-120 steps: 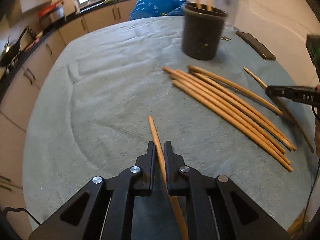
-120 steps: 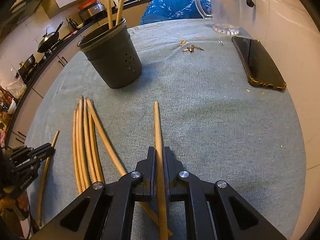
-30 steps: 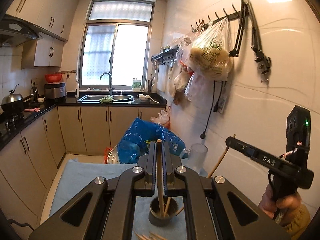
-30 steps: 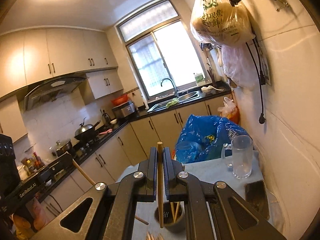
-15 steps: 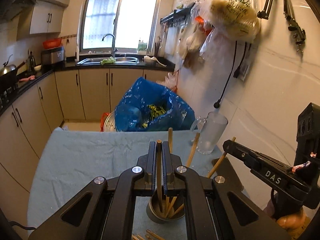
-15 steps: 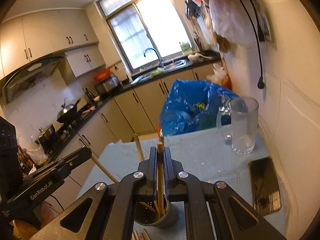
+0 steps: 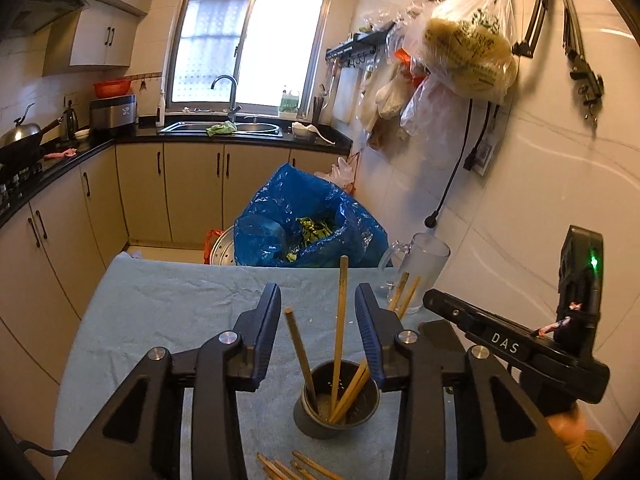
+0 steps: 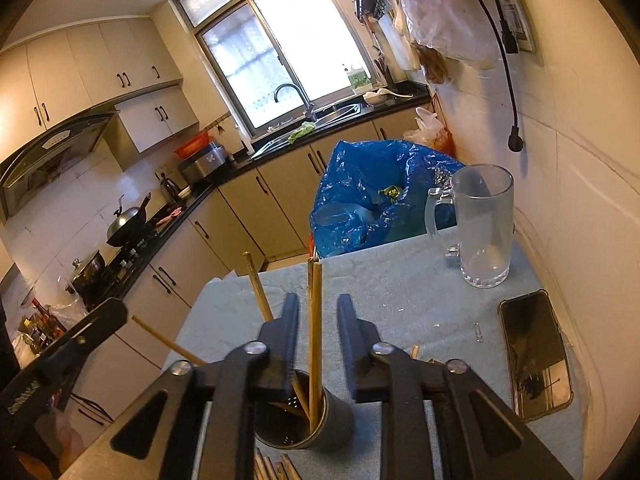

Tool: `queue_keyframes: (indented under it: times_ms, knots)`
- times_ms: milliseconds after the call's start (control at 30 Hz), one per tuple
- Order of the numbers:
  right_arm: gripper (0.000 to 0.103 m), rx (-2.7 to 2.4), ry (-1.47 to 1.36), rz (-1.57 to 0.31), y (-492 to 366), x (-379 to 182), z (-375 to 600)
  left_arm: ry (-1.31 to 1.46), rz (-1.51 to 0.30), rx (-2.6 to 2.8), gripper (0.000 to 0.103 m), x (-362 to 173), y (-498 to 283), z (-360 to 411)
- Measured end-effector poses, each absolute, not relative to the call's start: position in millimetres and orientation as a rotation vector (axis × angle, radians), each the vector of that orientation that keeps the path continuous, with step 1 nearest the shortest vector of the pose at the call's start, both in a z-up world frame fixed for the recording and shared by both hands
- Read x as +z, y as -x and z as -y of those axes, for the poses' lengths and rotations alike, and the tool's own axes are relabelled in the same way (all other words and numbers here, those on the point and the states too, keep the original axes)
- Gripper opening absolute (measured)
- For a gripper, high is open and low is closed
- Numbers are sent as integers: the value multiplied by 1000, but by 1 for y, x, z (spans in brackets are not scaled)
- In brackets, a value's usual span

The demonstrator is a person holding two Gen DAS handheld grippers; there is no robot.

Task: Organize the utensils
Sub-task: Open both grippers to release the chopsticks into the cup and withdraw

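Chopsticks upright in dark holder, both grippers' fingers released, empty.

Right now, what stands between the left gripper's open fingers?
In the left wrist view, chopsticks standing in the dark holder show between the left gripper fingers, untouched.

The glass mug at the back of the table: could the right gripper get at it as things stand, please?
Probably yes: the right gripper is open and empty, and the glass mug stands alone on bare cloth beyond the utensil holder, with nothing between.
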State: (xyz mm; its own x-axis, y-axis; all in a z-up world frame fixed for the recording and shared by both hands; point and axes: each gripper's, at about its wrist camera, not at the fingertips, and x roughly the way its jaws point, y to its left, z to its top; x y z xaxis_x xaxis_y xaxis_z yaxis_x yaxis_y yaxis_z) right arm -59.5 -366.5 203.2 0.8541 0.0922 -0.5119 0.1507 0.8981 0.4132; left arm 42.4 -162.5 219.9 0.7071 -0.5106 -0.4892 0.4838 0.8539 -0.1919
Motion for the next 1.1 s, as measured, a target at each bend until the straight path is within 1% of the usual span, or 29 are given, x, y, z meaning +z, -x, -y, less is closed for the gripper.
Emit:
queue_keyframes:
  times_ms: [67,167,233,300,400,533,667,733,767,800,867,967,1033,1100]
  knots:
    - [37,-38,-457,-542,63,206,365,66,-551,-548,38,223,-36,153]
    - [38,-41,-450,-529,70,212,363,83,-537,-536,38,229,-26,139]
    - [40,-41,-443,-523,78,216,361,89,-523,-525,38,233,-18,128]
    - [44,-45,-436,-518,87,219,359,92,-512,-512,41,236,-10,119]
    - [48,-51,-425,-527,104,216,356,97,-500,-494,45,236,3,106]
    - [48,-61,-428,-564,118,205,353,89,-519,-476,46,234,9,101]
    - [48,-53,-438,-598,131,196,349,140,-539,-491,46,235,19,88]
    - [52,-42,-403,-638,136,187,342,131,-526,-492,47,237,28,84]
    - [54,-34,-377,-670,138,180,337,123,-518,-486,50,236,36,79]
    - [54,-22,-347,-712,140,170,331,120,-516,-482,55,234,40,78]
    - [54,0,-300,-788,143,147,321,110,-528,-466,58,220,53,69]
    - [54,58,-251,-880,154,111,302,99,-606,-445,59,185,63,58]
    - [50,110,-219,-920,165,91,285,110,-675,-437,58,159,62,53]
    - [38,150,-192,-948,171,80,271,118,-767,-401,58,126,59,48]
